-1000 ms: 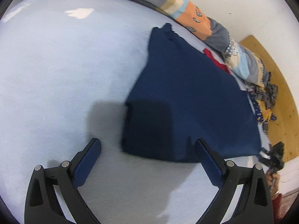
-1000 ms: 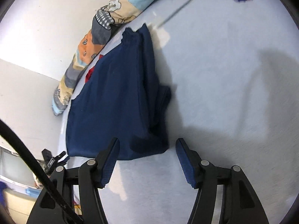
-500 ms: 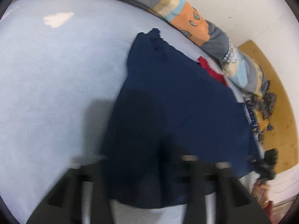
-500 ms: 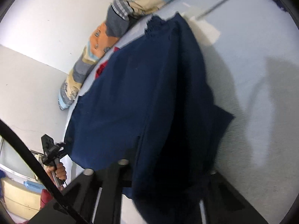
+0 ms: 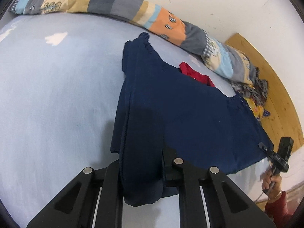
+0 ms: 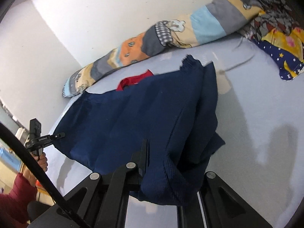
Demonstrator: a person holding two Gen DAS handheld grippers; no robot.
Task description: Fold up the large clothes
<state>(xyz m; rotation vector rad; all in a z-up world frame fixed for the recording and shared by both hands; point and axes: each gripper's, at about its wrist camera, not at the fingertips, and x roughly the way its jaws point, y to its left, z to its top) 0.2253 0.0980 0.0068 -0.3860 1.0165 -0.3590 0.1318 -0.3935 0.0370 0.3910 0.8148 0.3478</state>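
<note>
A large navy blue garment lies on the pale blue bed sheet, its near edge lifted off the bed. My left gripper is shut on its near left corner, and the cloth drapes over and hides the fingers. My right gripper is shut on the garment's other near corner, where bunched cloth hangs between the jaws. Each gripper shows in the other's view, the right one and the left one.
A rolled patchwork quilt lies along the wall behind the garment. A red cloth peeks out from under its far edge. A pile of patterned clothes sits at the bed's corner. A wooden board is at the right.
Both grippers moved forward onto the garment's near edge and shut on its two corners. The near edge has since been lifted off the sheet.
</note>
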